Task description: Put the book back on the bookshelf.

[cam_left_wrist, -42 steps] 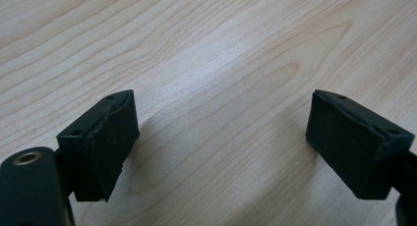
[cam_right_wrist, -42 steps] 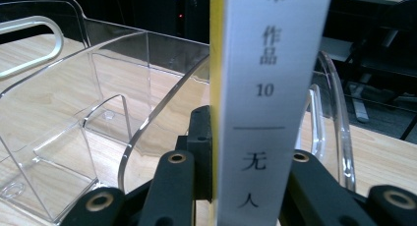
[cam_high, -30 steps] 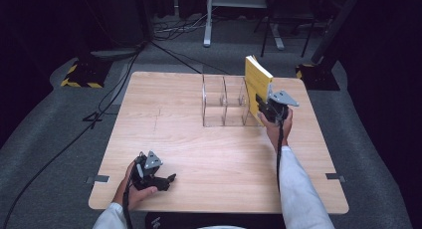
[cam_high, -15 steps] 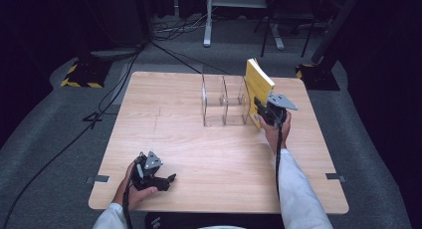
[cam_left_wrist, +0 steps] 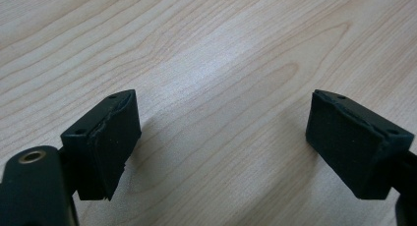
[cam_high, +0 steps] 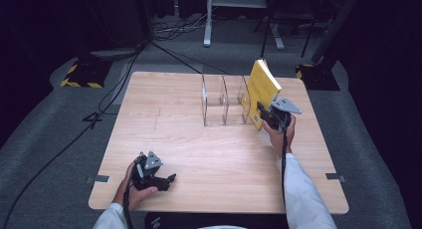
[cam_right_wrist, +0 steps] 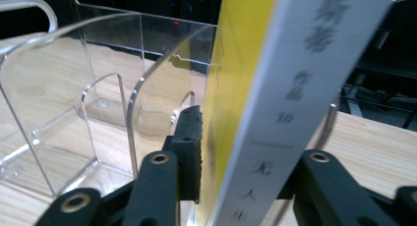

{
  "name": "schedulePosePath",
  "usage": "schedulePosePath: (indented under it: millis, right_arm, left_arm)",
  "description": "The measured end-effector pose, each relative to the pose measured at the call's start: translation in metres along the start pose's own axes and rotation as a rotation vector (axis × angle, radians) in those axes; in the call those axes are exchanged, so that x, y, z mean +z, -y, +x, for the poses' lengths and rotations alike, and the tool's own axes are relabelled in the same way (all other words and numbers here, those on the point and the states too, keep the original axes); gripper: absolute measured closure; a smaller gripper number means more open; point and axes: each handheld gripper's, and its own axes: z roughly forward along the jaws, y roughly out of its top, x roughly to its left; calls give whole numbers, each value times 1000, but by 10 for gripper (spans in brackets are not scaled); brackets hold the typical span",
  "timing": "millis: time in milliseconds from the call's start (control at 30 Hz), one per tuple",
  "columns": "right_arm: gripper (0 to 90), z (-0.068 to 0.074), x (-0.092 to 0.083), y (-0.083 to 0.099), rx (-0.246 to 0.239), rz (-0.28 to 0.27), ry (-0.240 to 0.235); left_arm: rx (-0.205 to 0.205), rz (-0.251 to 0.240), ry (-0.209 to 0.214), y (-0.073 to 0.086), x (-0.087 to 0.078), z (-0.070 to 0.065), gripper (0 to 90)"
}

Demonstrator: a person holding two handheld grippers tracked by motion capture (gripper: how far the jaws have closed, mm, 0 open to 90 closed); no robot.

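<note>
We begin at the right gripper (cam_high: 264, 115), whose black jaws stand on either side of the lower edge of the yellow book (cam_high: 263, 89); they have just been opening, and in the right gripper view a narrow gap shows between the left pad and the yellow cover, so we read the jaws as slackened around the book (cam_right_wrist: 260, 103) rather than clamped on it. The book stands on edge, tilted, at the right end of the clear acrylic file holder (cam_high: 224, 100), touching or nearly touching its outermost divider; whether it sits inside the end compartment we cannot tell. Its white spine carries a column of printed characters with the number "10" among them; the rest is too blurred for us to read. The left gripper (cam_high: 169, 179) rests low at the near left of the wooden table (cam_high: 169, 109), its jaws spread wide with only bare wood grain between its pads (cam_left_wrist: 115, 137). Beyond the pale table we see grey carpet, trailing black cables, a yellow-and-black striped base (cam_high: 82, 74) at far left, and a dark room behind.
</note>
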Motion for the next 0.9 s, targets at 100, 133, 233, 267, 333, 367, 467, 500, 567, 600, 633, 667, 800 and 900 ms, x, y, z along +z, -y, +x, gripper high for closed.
schedulePosePath:
  millis: [100, 133, 233, 267, 333, 367, 467, 500, 567, 600, 633, 667, 800, 900]
  right_arm:
    - [638, -1, -3, 1, -11, 7, -8]
    - [626, -1, -5, 1, -15, 12, -10]
    - [591, 0, -8, 1, -33, 15, -17]
    - [582, 1, -10, 1, -38, 20, -15]
    - [555, 2, -12, 1, -44, 24, -20]
    - [543, 2, -14, 0, -48, 27, -22]
    - [526, 0, -18, 1, -45, 29, -28]
    - [502, -1, -21, 1, -37, 32, -31]
    - [494, -2, -22, 1, -35, 36, -31]
    - [483, -5, -25, 2, -31, 46, -39]
    - [477, -5, -25, 2, -32, 48, -44]
    - [476, -6, -27, 2, -39, 53, -39]
    - [455, -9, -31, 2, -40, 64, -51]
    - [447, -10, -35, 1, -46, 71, -60]
  left_arm:
    - [4, 0, -2, 0, 0, 0, 139]
    - [4, 1, -2, 0, 0, 0, 139]
    - [3, 0, -2, 0, 0, 0, 139]
    - [4, 0, -2, 0, 0, 0, 139]
    - [5, 2, -2, 0, 0, 0, 139]
    - [2, 0, -1, 0, 0, 0, 139]
    - [0, 0, -1, 0, 0, 0, 139]
    - [5, 2, -2, 0, 0, 0, 139]
    - [4, 1, -2, 0, 0, 0, 139]
    - [6, 1, -4, 0, 0, 0, 139]
    - [6, 1, -4, 0, 0, 0, 139]
    - [6, 2, -4, 0, 0, 0, 139]
    - [6, 2, -4, 0, 0, 0, 139]
    - [2, 0, 1, 0, 0, 0, 138]
